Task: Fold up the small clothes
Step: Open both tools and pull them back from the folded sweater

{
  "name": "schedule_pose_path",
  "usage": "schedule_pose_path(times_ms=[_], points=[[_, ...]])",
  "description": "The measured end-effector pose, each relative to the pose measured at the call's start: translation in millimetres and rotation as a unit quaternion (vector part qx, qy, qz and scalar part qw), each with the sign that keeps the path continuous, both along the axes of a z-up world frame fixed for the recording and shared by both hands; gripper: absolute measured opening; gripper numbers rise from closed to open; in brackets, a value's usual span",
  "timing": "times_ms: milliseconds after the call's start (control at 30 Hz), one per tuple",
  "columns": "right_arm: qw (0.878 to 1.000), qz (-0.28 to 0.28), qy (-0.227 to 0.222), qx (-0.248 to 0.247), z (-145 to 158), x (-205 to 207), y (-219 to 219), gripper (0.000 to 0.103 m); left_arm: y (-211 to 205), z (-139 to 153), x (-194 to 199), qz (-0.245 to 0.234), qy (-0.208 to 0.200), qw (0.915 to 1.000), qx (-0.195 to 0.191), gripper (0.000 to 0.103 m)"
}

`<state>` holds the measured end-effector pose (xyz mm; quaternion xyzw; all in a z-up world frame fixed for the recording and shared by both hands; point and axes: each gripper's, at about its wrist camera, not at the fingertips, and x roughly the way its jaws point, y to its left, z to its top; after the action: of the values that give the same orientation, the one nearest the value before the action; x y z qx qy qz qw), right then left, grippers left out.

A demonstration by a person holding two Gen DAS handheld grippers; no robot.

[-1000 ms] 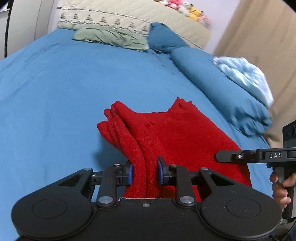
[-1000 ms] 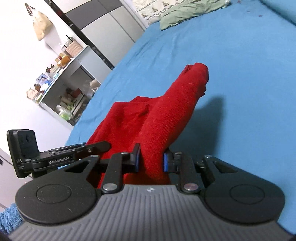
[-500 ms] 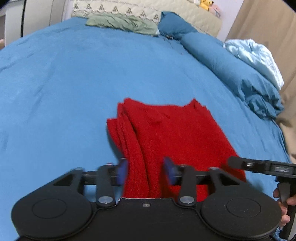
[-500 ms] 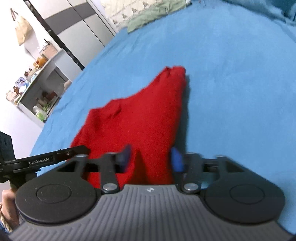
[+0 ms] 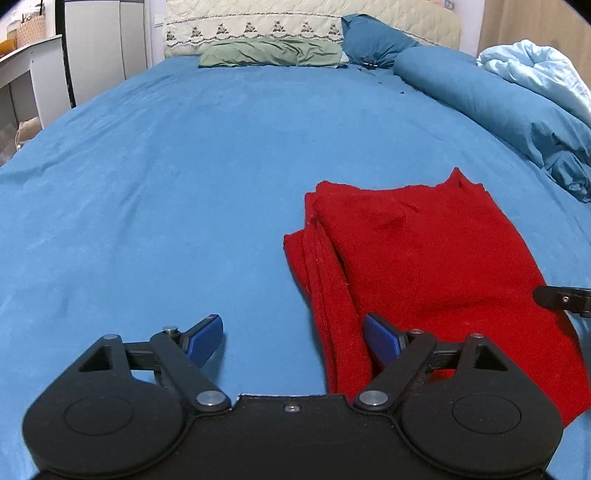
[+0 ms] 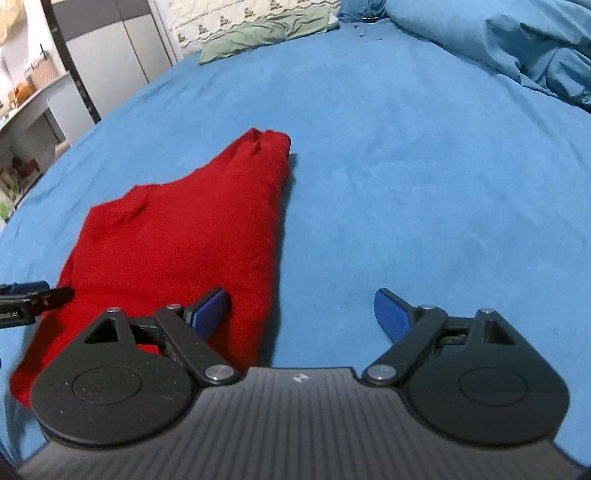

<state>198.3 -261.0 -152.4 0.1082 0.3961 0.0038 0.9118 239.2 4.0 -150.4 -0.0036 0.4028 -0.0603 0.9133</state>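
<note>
A red knit garment lies folded flat on the blue bed sheet. Its layered left edge runs toward my left gripper, which is open and empty, with the right pad over the cloth's near left edge. In the right wrist view the same garment lies at the left. My right gripper is open and empty, its left pad over the cloth's near right edge, its right pad over bare sheet. The tip of each gripper shows at the edge of the other's view.
A green pillow and a quilted headboard stand at the far end of the bed. A rolled blue duvet and a pale blue blanket lie along the right. Grey cabinets and a cluttered shelf stand left of the bed.
Both grippers were shut on the raised near edge of the red garment. They have opened and let go, and the garment now lies flat on the bed.
</note>
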Motion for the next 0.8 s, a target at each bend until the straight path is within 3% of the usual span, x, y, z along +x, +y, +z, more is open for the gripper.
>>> schedule_pose_path(times_ms=[167, 400, 500, 633, 800], points=[[0.999, 0.011, -0.034, -0.01, 41.7, -19.4, 13.4, 0.101, 1.1, 43.6, -26.6, 0.006, -0.033, 0.9994, 0.008, 0.085], [0.997, 0.018, -0.072, -0.029, 138.2, -79.2, 41.1, 0.103, -9.7, 131.2, -93.2, 0.027, -0.086, 0.9957, 0.022, 0.103], [0.995, 0.014, -0.088, -0.045, 172.1, -109.2, 56.8, 0.103, -16.0, 160.4, -128.2, 0.03, -0.107, 0.9931, 0.038, 0.103], [0.994, 0.014, -0.08, -0.073, 196.4, -145.2, 76.6, 0.103, -16.4, 178.5, -165.2, 0.045, -0.102, 0.9922, 0.055, 0.103], [0.995, 0.007, -0.05, -0.085, 201.6, -181.9, 89.8, 0.103, -8.3, 176.0, -200.7, 0.06, -0.085, 0.9932, 0.053, 0.103]])
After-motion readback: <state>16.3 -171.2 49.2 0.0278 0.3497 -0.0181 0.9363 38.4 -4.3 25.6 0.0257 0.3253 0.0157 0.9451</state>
